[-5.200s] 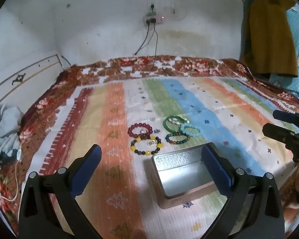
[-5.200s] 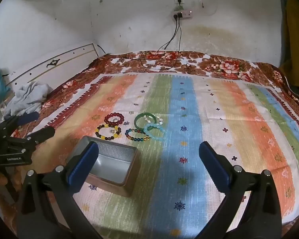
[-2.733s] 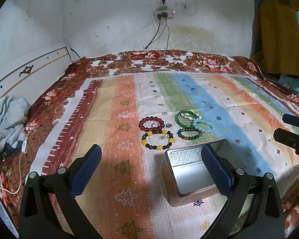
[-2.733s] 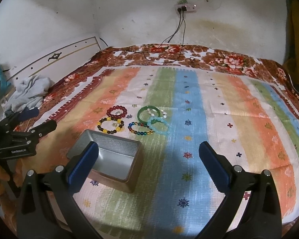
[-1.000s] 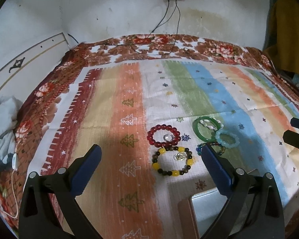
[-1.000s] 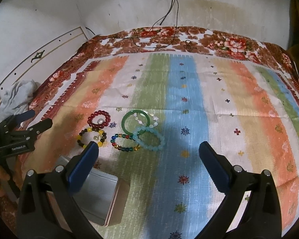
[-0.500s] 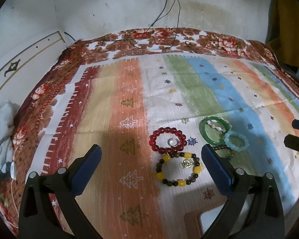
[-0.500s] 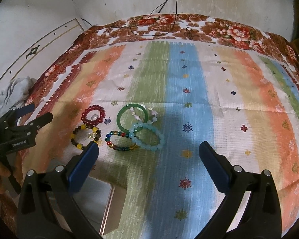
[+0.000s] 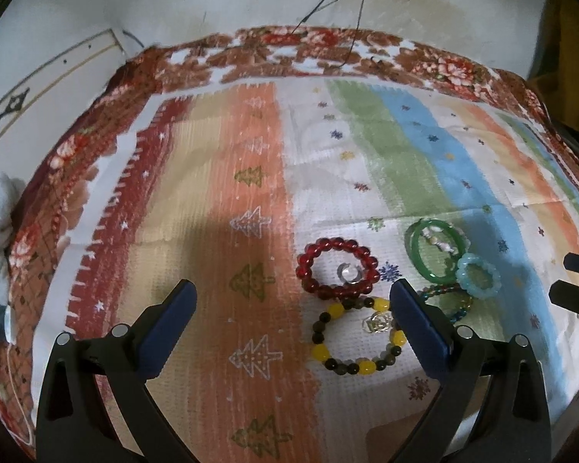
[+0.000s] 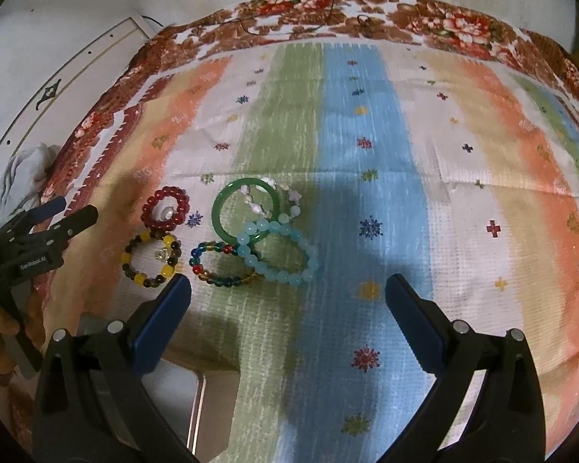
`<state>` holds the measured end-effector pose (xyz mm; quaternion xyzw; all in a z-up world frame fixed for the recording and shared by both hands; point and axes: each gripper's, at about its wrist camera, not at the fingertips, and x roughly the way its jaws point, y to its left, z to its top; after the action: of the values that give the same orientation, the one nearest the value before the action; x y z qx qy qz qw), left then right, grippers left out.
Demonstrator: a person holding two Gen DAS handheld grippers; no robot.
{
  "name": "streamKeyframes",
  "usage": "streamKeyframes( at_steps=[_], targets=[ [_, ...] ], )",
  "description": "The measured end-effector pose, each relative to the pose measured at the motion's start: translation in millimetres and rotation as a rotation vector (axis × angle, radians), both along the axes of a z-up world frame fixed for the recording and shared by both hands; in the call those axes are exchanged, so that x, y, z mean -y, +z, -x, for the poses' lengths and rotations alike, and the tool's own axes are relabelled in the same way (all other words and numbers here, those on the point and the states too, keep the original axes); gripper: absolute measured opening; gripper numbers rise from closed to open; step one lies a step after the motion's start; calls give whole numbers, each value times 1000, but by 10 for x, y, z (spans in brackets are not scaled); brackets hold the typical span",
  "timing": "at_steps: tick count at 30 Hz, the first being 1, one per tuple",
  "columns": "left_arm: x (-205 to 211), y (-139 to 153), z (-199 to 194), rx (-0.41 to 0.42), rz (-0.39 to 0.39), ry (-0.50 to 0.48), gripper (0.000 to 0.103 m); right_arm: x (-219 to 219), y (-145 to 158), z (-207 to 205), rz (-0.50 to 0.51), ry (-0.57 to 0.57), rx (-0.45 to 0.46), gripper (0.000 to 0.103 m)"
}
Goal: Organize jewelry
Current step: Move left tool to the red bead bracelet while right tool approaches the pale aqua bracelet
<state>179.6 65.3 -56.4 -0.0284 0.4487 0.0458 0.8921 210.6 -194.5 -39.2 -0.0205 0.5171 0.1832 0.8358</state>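
Both fingers spread, empty. Risk: aqua bracelet (image 10: pixel 280 256) overlaps bangle (image 10: pixel 246 208); grabbing one drags the other.

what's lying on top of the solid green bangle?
Two strands cross the solid green bangle: a pale pink-and-white beaded bracelet over its far side and a light blue beaded bracelet over its near rim. The rim beneath them is hidden.

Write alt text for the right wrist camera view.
Open right gripper hovers above five bracelets clustered on a striped bedspread. The left gripper, also open, enters at left; a metal tin sits lower left.
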Motion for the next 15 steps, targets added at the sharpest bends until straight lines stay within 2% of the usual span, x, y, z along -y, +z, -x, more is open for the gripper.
streamKeyframes(
  at_steps=[9, 15],
  targets=[
    [-75, -143, -160, -57, 40, 0, 98, -12, -163, -145, 17, -14, -65, 99],
    [-68, -216, -237, -86, 16, 6, 97, -10, -281, -232, 7, -28, -115, 99]
  ],
)
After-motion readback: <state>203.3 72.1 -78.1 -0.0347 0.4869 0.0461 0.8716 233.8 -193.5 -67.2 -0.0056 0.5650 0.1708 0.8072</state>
